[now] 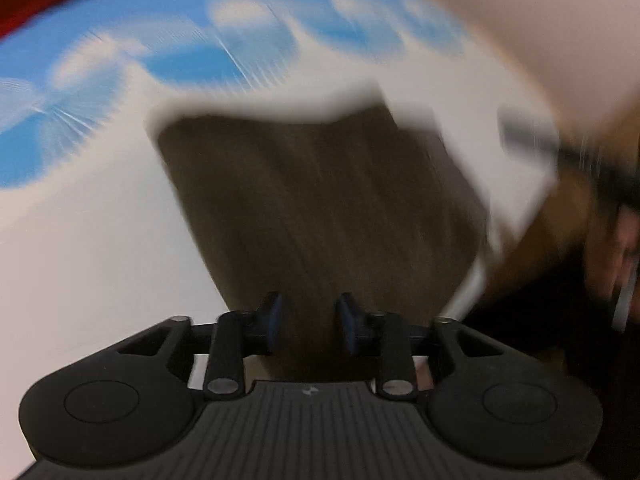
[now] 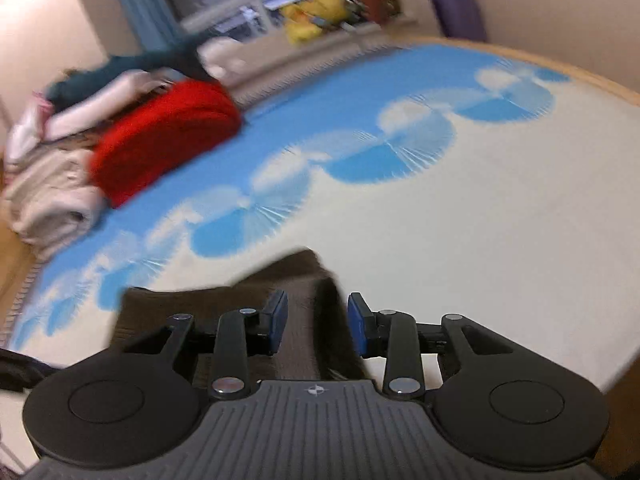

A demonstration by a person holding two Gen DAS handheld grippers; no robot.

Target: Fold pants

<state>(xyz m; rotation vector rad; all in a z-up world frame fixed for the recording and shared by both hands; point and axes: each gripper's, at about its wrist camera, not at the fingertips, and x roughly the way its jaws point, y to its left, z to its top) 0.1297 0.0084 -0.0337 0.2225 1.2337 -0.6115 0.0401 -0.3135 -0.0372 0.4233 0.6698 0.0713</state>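
The brown pants (image 1: 320, 208) lie folded on the white and blue bed sheet (image 1: 88, 240), blurred by motion in the left wrist view. My left gripper (image 1: 308, 322) is open, its blue pads apart just above the near end of the pants. In the right wrist view the brown pants (image 2: 224, 304) lie under and ahead of my right gripper (image 2: 318, 322), which is open with the pants' right edge between its pads. Neither gripper holds cloth.
A red folded item (image 2: 164, 136) and a pile of pale and teal clothes (image 2: 52, 160) sit at the far left of the bed (image 2: 480, 208). A window and cluttered sill (image 2: 312, 12) are behind. A person's dark shape (image 1: 600, 240) is at the right in the left wrist view.
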